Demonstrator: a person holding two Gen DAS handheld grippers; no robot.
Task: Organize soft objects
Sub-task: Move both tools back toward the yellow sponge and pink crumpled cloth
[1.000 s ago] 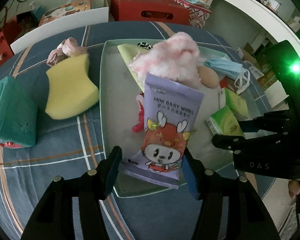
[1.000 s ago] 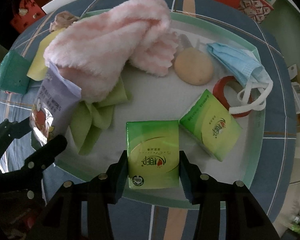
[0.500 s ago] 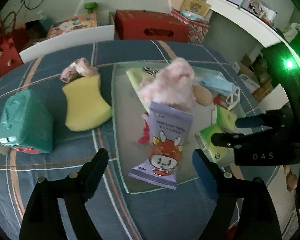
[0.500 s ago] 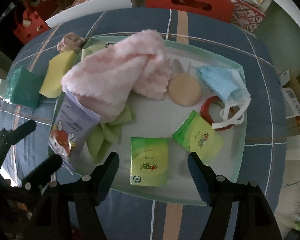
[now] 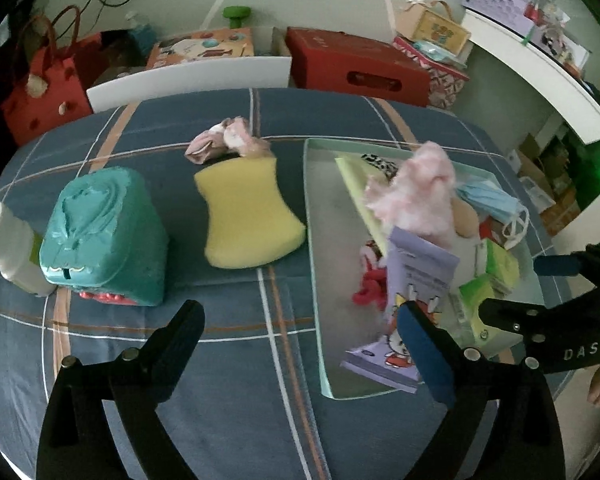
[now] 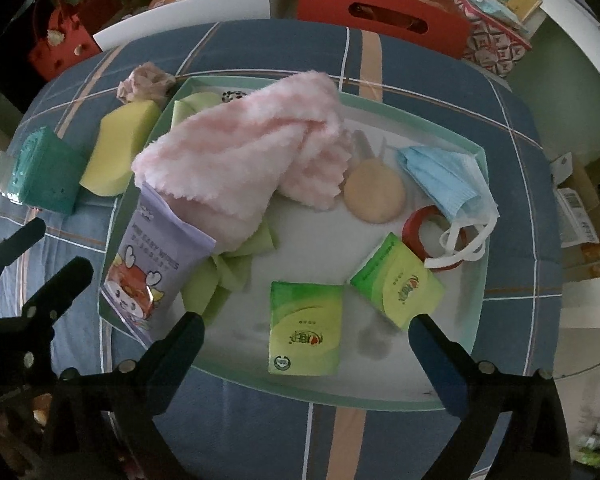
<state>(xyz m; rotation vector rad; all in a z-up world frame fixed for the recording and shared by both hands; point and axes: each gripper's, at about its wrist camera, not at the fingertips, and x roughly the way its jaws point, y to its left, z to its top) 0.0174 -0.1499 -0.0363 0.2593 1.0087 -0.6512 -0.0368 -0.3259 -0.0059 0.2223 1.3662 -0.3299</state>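
Your left tongs (image 5: pixel 300 332) and right tongs (image 6: pixel 306 340) are opening, having released the wipes pack (image 6: pixel 152 264) and tissue pack (image 6: pixel 305 334) into the tray (image 6: pixel 476 280). The sponge (image 5: pixel 246 216) looks next.

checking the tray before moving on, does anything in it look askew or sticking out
Yes. The purple baby wipes pack lies slanted, its lower end over the tray rim, its top tucked under the pink towel. The two green tissue packs lie flat inside the tray. Both grippers hold nothing.
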